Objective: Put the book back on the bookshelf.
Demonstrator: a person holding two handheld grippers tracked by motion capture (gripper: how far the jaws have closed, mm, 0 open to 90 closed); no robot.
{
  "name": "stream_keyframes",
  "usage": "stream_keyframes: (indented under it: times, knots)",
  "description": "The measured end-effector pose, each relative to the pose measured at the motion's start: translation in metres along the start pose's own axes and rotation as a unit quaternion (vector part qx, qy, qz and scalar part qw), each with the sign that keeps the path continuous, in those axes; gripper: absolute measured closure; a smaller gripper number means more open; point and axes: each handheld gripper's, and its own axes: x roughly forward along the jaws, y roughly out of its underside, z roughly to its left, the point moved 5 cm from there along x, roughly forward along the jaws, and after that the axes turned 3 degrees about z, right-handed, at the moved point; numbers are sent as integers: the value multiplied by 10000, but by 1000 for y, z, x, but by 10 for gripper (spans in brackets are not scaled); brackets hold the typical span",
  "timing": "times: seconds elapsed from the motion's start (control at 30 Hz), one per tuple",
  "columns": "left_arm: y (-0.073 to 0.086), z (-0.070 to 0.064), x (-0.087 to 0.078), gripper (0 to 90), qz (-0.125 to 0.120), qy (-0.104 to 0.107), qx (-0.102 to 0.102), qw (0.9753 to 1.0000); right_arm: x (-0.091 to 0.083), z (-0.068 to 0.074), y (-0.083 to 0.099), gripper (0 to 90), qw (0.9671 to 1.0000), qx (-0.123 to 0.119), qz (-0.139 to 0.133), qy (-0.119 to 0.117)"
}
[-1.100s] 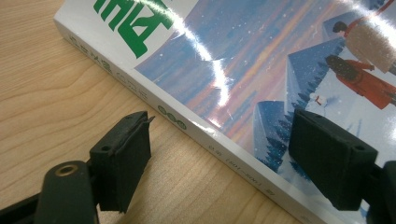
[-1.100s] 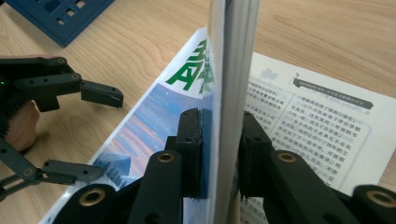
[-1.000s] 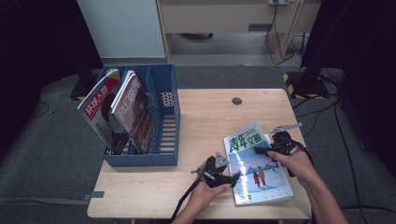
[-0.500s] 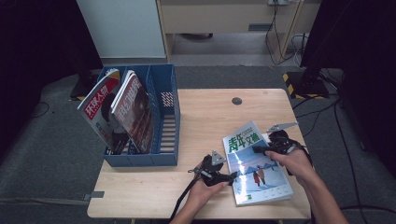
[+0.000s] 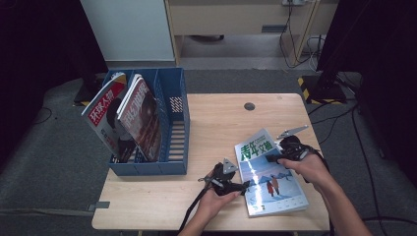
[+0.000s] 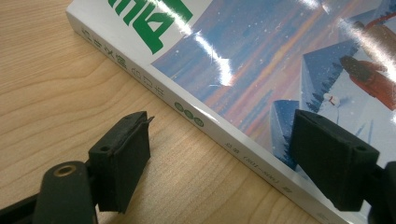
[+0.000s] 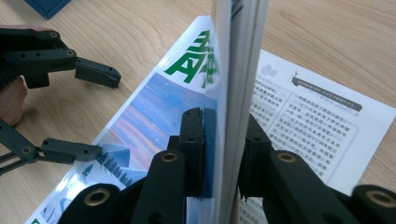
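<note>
At the left of the high view a blue file rack [image 5: 147, 162] is seen on the worktop [image 5: 216, 123], with two magazines [image 5: 125, 120] leaned in its compartments; a free slot is left toward the rack's right side, presumably as the place meant for the next one. Lower and to the right of centre, the left tongs [image 5: 242, 185] are held at the spine edge of the snow-scene magazine [image 5: 273, 184], which lies flat near the lower right of the worktop. The jaws are spread apart, one on the bare wood and one over the cover, likely so that the spine can be steadied or gripped. Further right, the right tongs [image 5: 269, 158] are clamped on a bundle of the magazine's upper pages, lifted on edge, probably to raise the book from the surface. In the left gripper view the small print along the spine [image 6: 205, 123] and the gap between the jaws are made plain, which cannot be read from above. In the right gripper view the pinched page bundle [image 7: 238, 93] is shown standing upright between closed jaws, with a printed inner page [image 7: 317, 126] exposed at the right; from above this opened page is hidden.
</note>
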Motion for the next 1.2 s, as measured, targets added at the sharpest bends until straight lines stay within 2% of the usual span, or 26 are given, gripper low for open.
stream_keyframes:
  times: [0.27,0.43,0.53,0.67,0.73,0.9,1.2]
  knots:
    - [0,0,0,199,-2,7,8,10000,1,0,0,757,9999,1,101,14]
    - [-1,1,0,200,25,17,41,10000,-4,4,-4,782,9999,-93,-54,-19]
    - [-3,5,-3,201,43,-49,59,10000,-7,6,-8,792,9999,-85,-143,-44]
    - [-10,15,-10,179,-111,-16,-149,9998,-11,9,-11,803,9994,-101,-310,-151]
    - [-14,17,-13,173,-146,-38,-108,9998,-13,10,-13,806,9991,-126,-354,-199]
    - [-20,18,-16,153,-218,40,-110,9997,-16,14,-17,808,9989,-186,-387,-171]
    - [-28,16,-15,150,-347,146,-294,9989,-24,17,-23,811,9986,-228,-457,-132]
